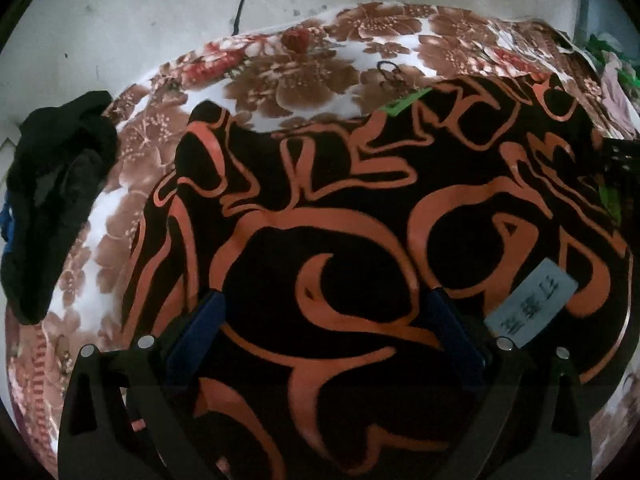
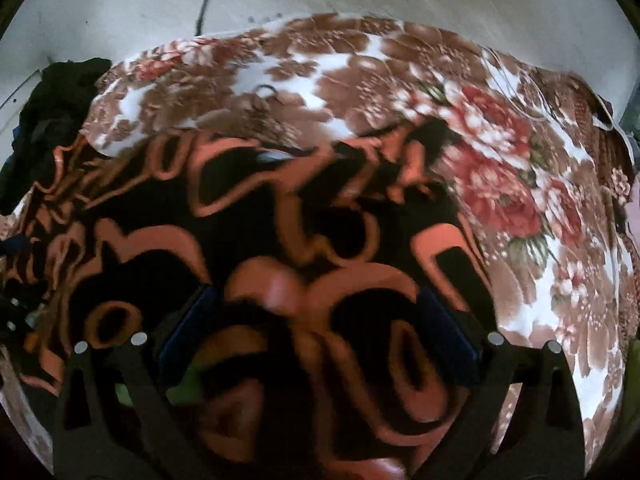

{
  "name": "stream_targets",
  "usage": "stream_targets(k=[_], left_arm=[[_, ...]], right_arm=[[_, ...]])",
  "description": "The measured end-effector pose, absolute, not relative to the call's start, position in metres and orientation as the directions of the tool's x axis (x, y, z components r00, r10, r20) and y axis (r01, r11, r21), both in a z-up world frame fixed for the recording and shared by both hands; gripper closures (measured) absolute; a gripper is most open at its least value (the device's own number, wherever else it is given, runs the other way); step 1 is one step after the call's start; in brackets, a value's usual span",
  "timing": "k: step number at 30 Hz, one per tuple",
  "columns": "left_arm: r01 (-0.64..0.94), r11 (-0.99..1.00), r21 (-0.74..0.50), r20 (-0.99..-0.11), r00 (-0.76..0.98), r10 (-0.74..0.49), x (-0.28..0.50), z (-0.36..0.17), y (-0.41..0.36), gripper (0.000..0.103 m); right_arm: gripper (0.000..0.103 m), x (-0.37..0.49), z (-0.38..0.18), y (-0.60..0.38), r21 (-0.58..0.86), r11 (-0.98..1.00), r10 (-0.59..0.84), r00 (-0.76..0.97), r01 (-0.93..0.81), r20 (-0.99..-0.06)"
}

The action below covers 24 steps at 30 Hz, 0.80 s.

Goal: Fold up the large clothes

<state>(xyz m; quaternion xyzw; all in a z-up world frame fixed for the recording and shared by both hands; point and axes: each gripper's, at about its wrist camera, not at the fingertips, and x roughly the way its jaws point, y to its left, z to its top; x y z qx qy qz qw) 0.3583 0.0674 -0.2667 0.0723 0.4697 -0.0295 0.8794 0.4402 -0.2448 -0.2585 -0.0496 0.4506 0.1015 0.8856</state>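
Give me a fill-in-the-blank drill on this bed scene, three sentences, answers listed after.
1. The black garment being folded carries a swirling pattern in the colour ____.
2. It lies on a bedspread printed with brown and red ____.
3. In the left wrist view, a heap of ____ clothing sits at the left edge of the bed, and the left gripper and right gripper both have their fingers spread.

Missing words: orange; flowers; black
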Motion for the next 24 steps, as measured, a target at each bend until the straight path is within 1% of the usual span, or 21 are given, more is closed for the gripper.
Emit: stream_targets(k=[2,4,6,8,9,11,12,14,17,22,23,24], left_arm=[[0.132,0.986,0.099,-0.828,0.561,0.008,0.357,-0.267,0.078,0.004],[0.139,0.984,0.107,-0.829,0.559,0.011,0.356,-0.264,0.083,0.004],[0.116,0.979,0.166,-0.822,0.565,0.072,0.354,-0.257,0.085,0.004],[0.066,0.980,0.187,-0.799,0.591,0.112,0.347,-0.237,0.097,0.005],[0.010,0.983,0.185,-0.766,0.627,0.138,0.338,-0.216,0.110,0.005],[-0.071,0.985,0.156,-0.738,0.655,0.164,0.318,-0.186,0.134,0.005],[-0.089,0.986,0.141,-0.739,0.653,0.165,0.309,-0.177,0.144,0.005],[-0.120,0.985,0.125,-0.752,0.637,0.173,0.291,-0.169,0.160,0.005],[-0.158,0.982,0.105,-0.790,0.586,0.178,0.270,-0.177,0.176,0.005],[-0.210,0.977,-0.035,-0.836,0.542,0.086,0.250,-0.201,0.187,0.005],[-0.221,0.972,-0.079,-0.841,0.538,0.054,0.248,-0.208,0.190,0.005],[-0.239,0.959,-0.149,-0.841,0.541,0.004,0.249,-0.213,0.192,0.005]], right_arm=[[0.005,0.444,-0.265,-0.263,0.004,0.977,0.131,0.577,-0.215,-0.806],[0.005,0.447,-0.272,-0.273,0.003,0.970,0.144,0.568,-0.241,-0.811],[0.005,0.445,-0.271,-0.273,-0.021,0.966,0.136,0.572,-0.259,-0.809],[0.005,0.442,-0.264,-0.275,-0.011,0.970,0.133,0.570,-0.241,-0.811],[0.005,0.440,-0.259,-0.275,0.003,0.973,0.137,0.569,-0.230,-0.811],[0.005,0.430,-0.238,-0.276,0.077,0.975,0.187,0.575,-0.210,-0.797],[0.005,0.424,-0.227,-0.272,0.102,0.972,0.209,0.577,-0.213,-0.790],[0.005,0.414,-0.211,-0.258,0.097,0.968,0.217,0.578,-0.231,-0.786],[0.005,0.396,-0.195,-0.227,0.088,0.957,0.236,0.568,-0.275,-0.788],[0.005,0.373,-0.189,-0.178,0.055,0.939,0.248,0.555,-0.341,-0.794],[0.005,0.371,-0.191,-0.169,0.055,0.936,0.249,0.543,-0.349,-0.802],[0.005,0.371,-0.193,-0.163,0.063,0.935,0.251,0.526,-0.349,-0.813]])
